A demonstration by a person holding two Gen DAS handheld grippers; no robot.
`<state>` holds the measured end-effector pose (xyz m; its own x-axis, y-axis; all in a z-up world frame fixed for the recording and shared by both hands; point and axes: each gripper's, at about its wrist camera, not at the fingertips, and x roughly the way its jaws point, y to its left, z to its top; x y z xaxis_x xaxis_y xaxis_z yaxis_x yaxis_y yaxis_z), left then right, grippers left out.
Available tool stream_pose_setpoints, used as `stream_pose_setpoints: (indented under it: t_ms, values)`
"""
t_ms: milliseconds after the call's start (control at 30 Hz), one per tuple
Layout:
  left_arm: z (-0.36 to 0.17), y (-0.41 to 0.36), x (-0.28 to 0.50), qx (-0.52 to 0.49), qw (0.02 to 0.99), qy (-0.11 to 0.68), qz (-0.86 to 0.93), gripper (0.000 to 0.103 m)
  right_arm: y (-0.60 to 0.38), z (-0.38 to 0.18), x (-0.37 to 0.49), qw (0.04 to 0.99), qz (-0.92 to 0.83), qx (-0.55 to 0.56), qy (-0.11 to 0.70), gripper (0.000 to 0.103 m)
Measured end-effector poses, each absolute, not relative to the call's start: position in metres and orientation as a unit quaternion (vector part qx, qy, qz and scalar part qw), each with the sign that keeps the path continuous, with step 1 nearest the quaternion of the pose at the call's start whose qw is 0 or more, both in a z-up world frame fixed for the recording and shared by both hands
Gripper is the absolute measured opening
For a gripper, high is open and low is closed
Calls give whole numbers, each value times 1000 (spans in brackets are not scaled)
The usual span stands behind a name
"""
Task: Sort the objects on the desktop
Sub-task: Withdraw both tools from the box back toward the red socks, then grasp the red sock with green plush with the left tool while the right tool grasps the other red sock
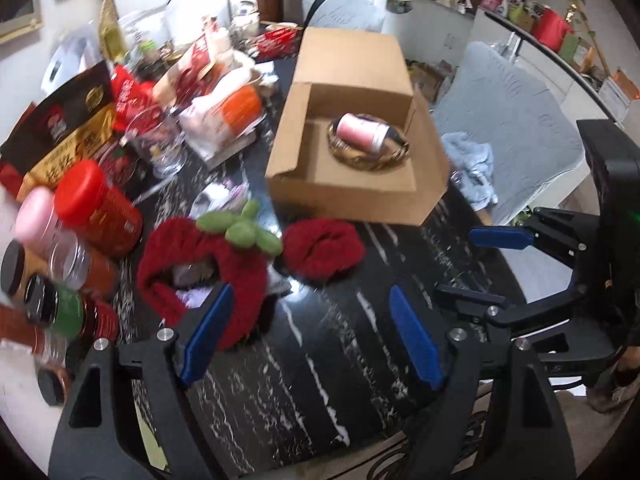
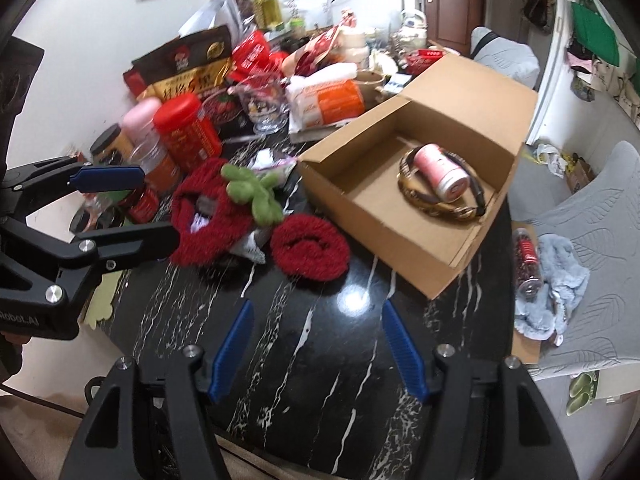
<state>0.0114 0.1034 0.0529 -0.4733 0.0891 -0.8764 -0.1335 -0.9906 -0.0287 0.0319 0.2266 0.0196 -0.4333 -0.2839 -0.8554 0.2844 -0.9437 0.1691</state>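
An open cardboard box [image 1: 352, 184] [image 2: 404, 236] on the black marble table [image 1: 320, 344] [image 2: 304, 344] holds a pink can [image 1: 362, 131] [image 2: 440, 170] lying on a brown woven ring [image 1: 368, 158] [image 2: 424, 204]. A red fuzzy headband with a green leaf top [image 1: 208, 256] [image 2: 216, 204] and a red fuzzy roll [image 1: 322, 248] [image 2: 310, 248] lie in front of the box. My left gripper [image 1: 310, 320] [image 2: 156, 204] is open, its left finger beside the headband. My right gripper [image 2: 318, 340] [image 1: 452, 264] is open and empty above bare table.
Jars, a red canister [image 1: 98, 208] [image 2: 188, 132], snack bags and a glass cup [image 1: 160, 140] [image 2: 266, 106] crowd the table's left and back. A grey cushioned chair [image 1: 512, 128] [image 2: 592, 264] with a blue cloth [image 1: 472, 168] [image 2: 560, 280] stands to the right.
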Motion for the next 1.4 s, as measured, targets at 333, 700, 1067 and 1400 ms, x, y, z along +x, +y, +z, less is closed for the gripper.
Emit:
stream_pose_setpoints:
  t_ms: [333,700,1067,1400]
  values:
    - [26,78,32,-526,-4,-12,850,79,194,-2,31,211,-826,522,23,68]
    - [-6,49,31,-527,-62,-23,847,79,166,-26,15,233,-813,533,33,70]
    - [-43,47,16,-524,-50,-3,851,79,160,-54,-12,210,-811,545,22,71]
    - [-68,50,1,-525,-16,52,850,79,163,-80,-37,189,-807,559,20,71]
